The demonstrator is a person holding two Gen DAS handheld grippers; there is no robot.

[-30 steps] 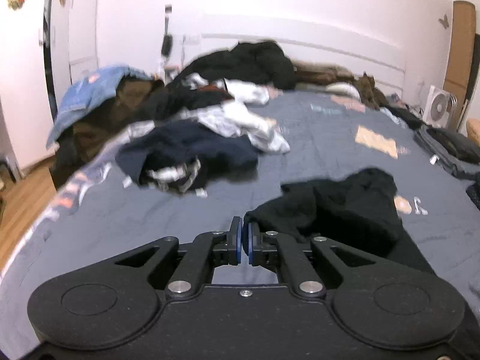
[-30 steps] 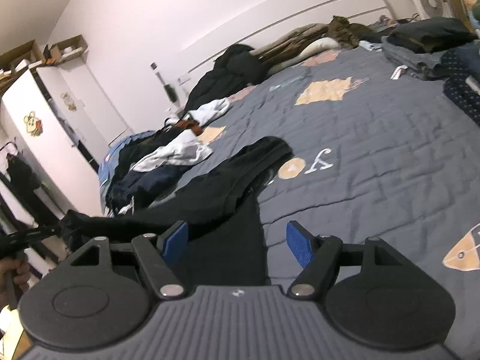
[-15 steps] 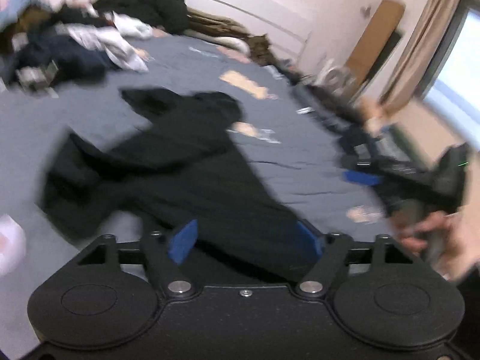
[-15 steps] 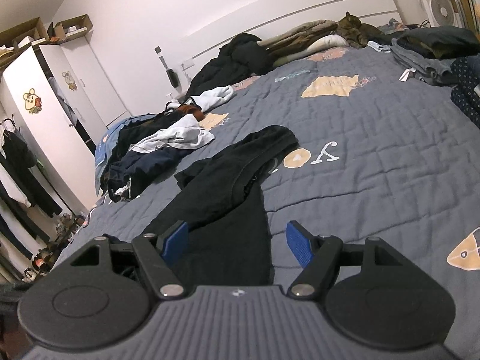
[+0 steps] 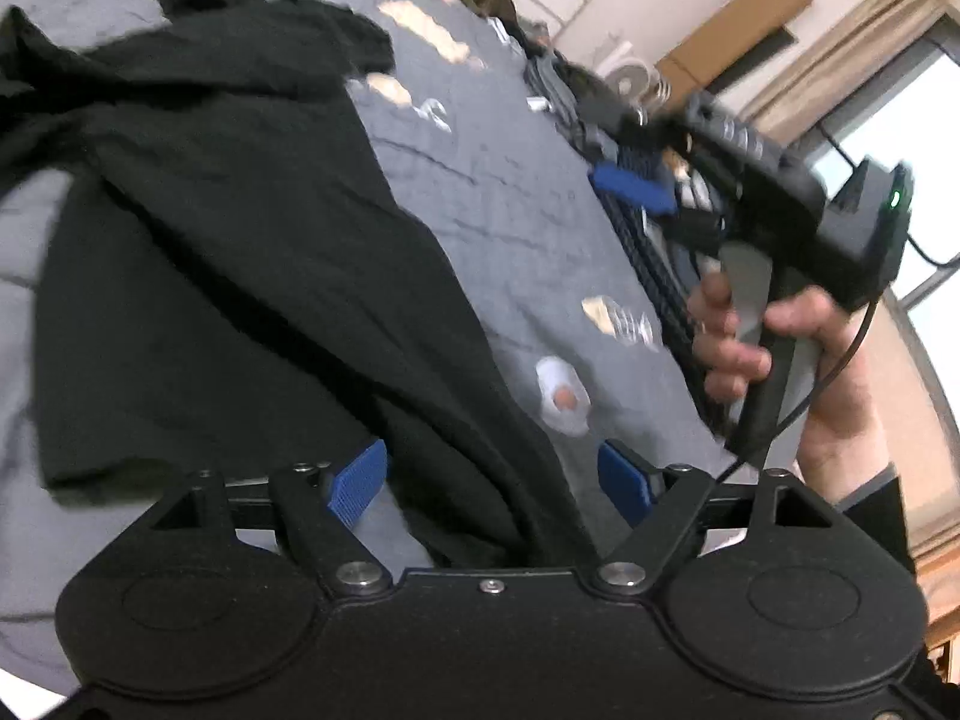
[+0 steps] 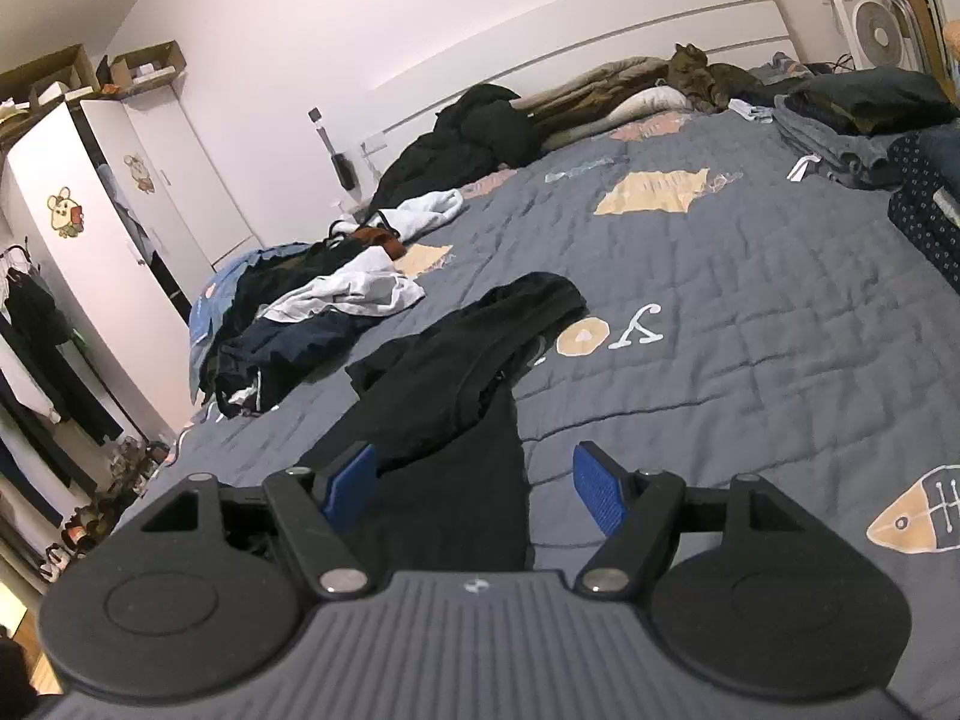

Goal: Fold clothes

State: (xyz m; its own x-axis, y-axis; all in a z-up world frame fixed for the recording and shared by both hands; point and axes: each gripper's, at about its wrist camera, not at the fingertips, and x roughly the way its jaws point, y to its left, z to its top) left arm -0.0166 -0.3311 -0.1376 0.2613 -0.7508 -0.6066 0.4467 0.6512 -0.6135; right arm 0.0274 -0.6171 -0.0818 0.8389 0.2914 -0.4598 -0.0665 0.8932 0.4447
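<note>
A black garment (image 5: 240,252) lies spread and rumpled on the grey quilted bed (image 5: 516,192). My left gripper (image 5: 491,480) hovers over its near edge, open, and a fold of the cloth runs between the blue pads (image 5: 357,483) without being pinched. In the right wrist view the same garment (image 6: 456,384) stretches away from my right gripper (image 6: 474,486), which is open above the cloth's near end. A hand (image 5: 738,348) holds that right gripper's handle at the right of the left wrist view.
A heap of unfolded clothes (image 6: 312,312) covers the bed's left side, with a black jacket (image 6: 468,138) near the headboard. Folded stacks (image 6: 852,114) sit at the right edge. A fan (image 6: 879,30) and a white wardrobe (image 6: 90,228) stand off the bed.
My left gripper was shut on a corner of the black garment; it has opened, let go, and swung right and down over the cloth. The garment has dropped flat. The right gripper stayed put.
</note>
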